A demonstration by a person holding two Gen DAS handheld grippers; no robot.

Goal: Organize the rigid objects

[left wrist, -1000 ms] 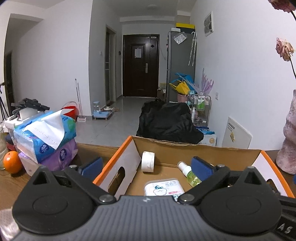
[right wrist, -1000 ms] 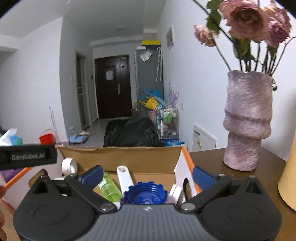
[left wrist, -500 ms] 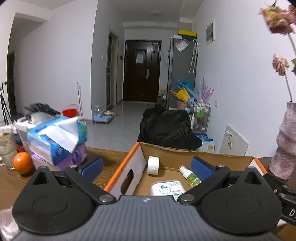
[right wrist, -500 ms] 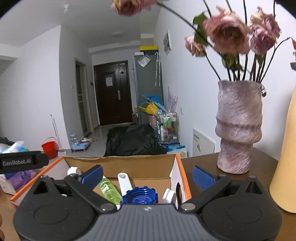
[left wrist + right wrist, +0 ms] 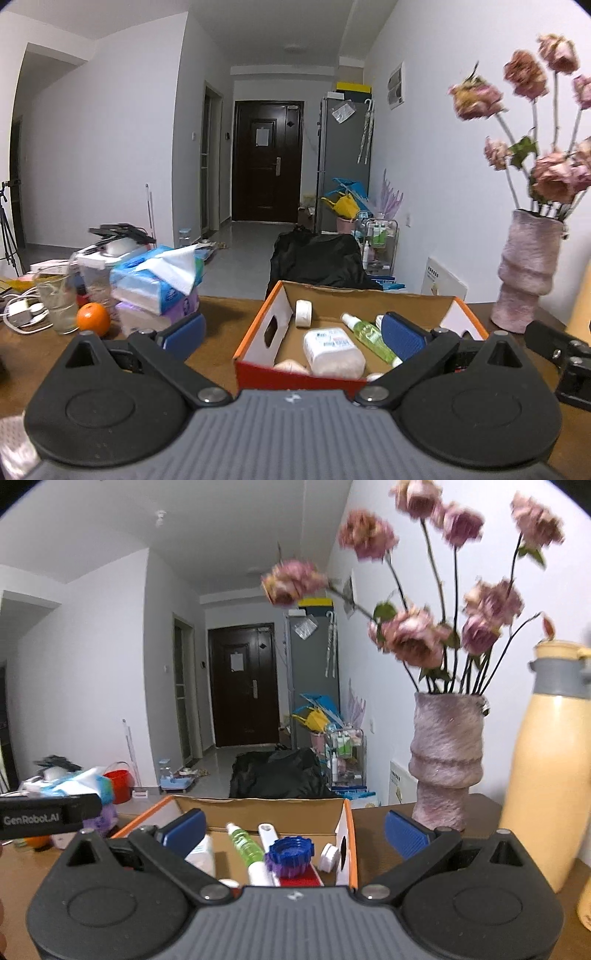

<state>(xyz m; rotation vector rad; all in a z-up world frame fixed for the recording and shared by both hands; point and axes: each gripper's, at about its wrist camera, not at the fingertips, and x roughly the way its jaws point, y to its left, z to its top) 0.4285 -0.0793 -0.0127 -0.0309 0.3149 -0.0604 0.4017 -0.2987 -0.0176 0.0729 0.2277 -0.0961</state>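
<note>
The counter [image 5: 229,314] is brown wood, and the box [image 5: 258,343] on it is the landmark. It is an open cardboard box with orange rim edges, a red near wall and an oval hand hole in each white end wall. Beyond the box's far wall the counter ends and open floor runs to a dark door.

Right of the box stands a pink vase [image 5: 447,760] of dried roses, with a strip of bare counter between them; a tall cream bottle [image 5: 543,775] stands farther right, nearer the camera. Left of the box there is open counter, then stacked tissue packs [image 5: 155,291], an orange [image 5: 93,318] and a glass [image 5: 55,306].

Both tongs are spread wide and hold nothing. The left tongs [image 5: 291,332] sit in front of the box's near wall, one blue pad outside the left wall, the other over the inside. The right tongs [image 5: 293,829] sit at the box's right end, straddling its right wall.

Inside the box lie a wipes pack [image 5: 332,350], a green spray bottle [image 5: 367,338], a white tube [image 5: 266,853], a blue toothed cap [image 5: 291,854], a tape roll [image 5: 304,313] leaning in the far left corner, and a small white disc [image 5: 330,856] against the right wall.
</note>
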